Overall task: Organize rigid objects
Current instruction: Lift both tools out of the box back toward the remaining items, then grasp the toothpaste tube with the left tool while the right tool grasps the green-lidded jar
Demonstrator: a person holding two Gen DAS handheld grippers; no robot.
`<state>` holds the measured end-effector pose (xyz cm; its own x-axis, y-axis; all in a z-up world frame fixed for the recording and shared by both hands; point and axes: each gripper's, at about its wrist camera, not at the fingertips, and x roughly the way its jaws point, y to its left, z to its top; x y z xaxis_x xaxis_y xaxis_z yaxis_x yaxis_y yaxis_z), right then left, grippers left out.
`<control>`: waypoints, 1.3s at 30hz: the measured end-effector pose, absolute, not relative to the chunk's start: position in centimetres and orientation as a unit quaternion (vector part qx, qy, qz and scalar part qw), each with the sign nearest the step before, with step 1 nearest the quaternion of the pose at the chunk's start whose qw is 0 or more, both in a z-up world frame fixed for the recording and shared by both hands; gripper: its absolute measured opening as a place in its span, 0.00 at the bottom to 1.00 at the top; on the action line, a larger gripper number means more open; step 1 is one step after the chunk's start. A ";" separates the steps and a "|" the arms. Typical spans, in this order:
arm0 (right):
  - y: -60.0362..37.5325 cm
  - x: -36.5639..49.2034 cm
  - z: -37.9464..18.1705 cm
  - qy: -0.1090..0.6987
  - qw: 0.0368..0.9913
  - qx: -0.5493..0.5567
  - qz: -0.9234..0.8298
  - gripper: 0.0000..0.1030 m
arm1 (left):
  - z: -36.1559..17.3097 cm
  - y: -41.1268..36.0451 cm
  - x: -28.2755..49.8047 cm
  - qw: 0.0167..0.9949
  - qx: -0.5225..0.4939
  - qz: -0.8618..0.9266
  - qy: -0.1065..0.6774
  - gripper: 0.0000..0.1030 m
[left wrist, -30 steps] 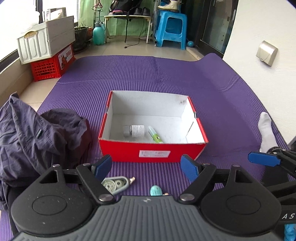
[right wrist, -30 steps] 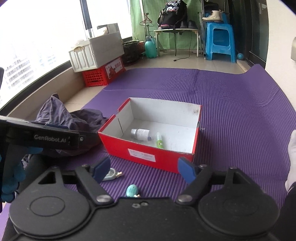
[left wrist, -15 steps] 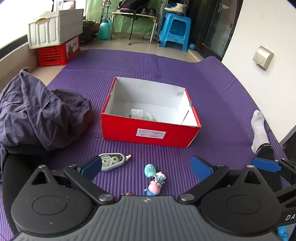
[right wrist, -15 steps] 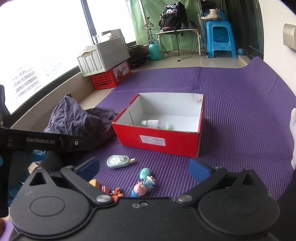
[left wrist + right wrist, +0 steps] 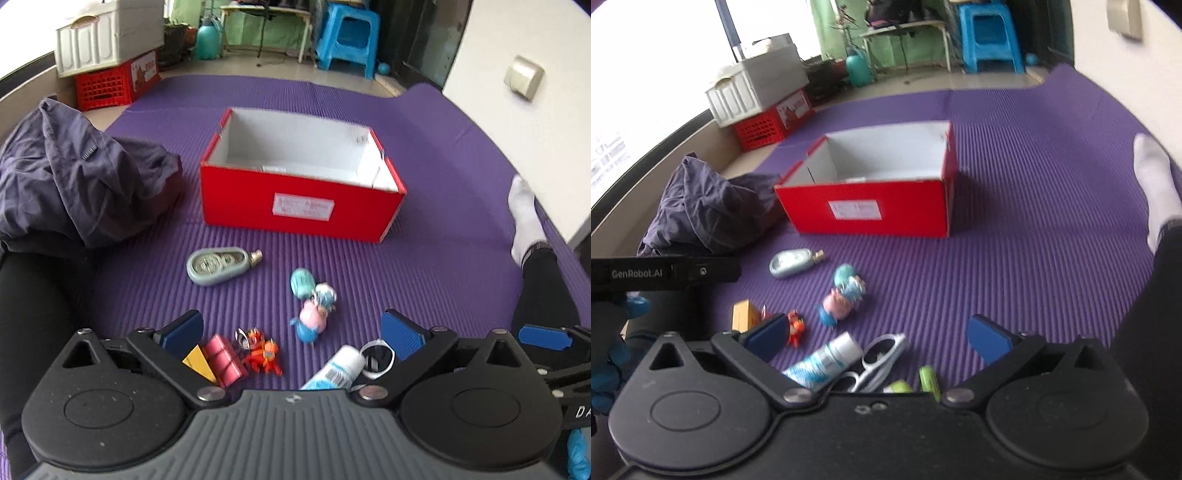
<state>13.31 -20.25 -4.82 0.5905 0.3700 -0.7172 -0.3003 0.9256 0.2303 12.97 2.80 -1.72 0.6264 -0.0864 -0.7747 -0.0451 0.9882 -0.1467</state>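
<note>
A red box (image 5: 301,206) (image 5: 871,212) with a white inside stands on the purple mat. In front of it lie a grey-blue correction tape (image 5: 216,265) (image 5: 792,263), a pink pig toy (image 5: 312,312) (image 5: 842,297), an orange toy (image 5: 263,352), a pink and yellow block (image 5: 218,360), a white tube (image 5: 338,367) (image 5: 825,360), white sunglasses (image 5: 877,360) and a green item (image 5: 928,380). My left gripper (image 5: 291,334) hangs open over the small toys with nothing between its fingers. My right gripper (image 5: 877,334) is open above the tube and sunglasses, also holding nothing.
A dark jacket (image 5: 74,173) is heaped left of the box. A person's socked foot (image 5: 524,218) and dark trouser leg lie at the right. White and red crates (image 5: 110,70), a blue stool (image 5: 347,44) and a small table stand beyond the mat.
Both grippers drew back from the box and sank toward the mat, their jaws spreading wider. The toys, tube and sunglasses near me have come into view; the box's contents dropped behind its wall.
</note>
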 end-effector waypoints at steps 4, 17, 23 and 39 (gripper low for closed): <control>-20.2 12.8 -6.5 0.436 0.882 0.049 0.174 0.98 | -3.7 1.6 12.6 0.889 -0.060 -0.027 0.452 1.00; -18.7 11.8 -9.9 0.504 0.843 0.046 0.182 0.84 | -10.2 0.2 13.3 0.855 -0.009 -0.040 0.516 1.00; -19.8 13.0 -10.9 0.536 0.826 0.082 0.153 0.74 | -11.7 -0.5 13.2 0.850 0.015 -0.048 0.525 1.00; -18.6 15.5 -14.0 0.598 0.784 0.131 0.101 0.51 | -14.3 -0.7 14.4 0.833 0.017 -0.051 0.550 0.87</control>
<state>15.54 -18.58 -14.00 0.2637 0.3162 -0.9113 -0.0017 0.9449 0.3273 14.39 -0.68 -14.34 0.3899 -0.0657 -0.9185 0.1040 0.9942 -0.0270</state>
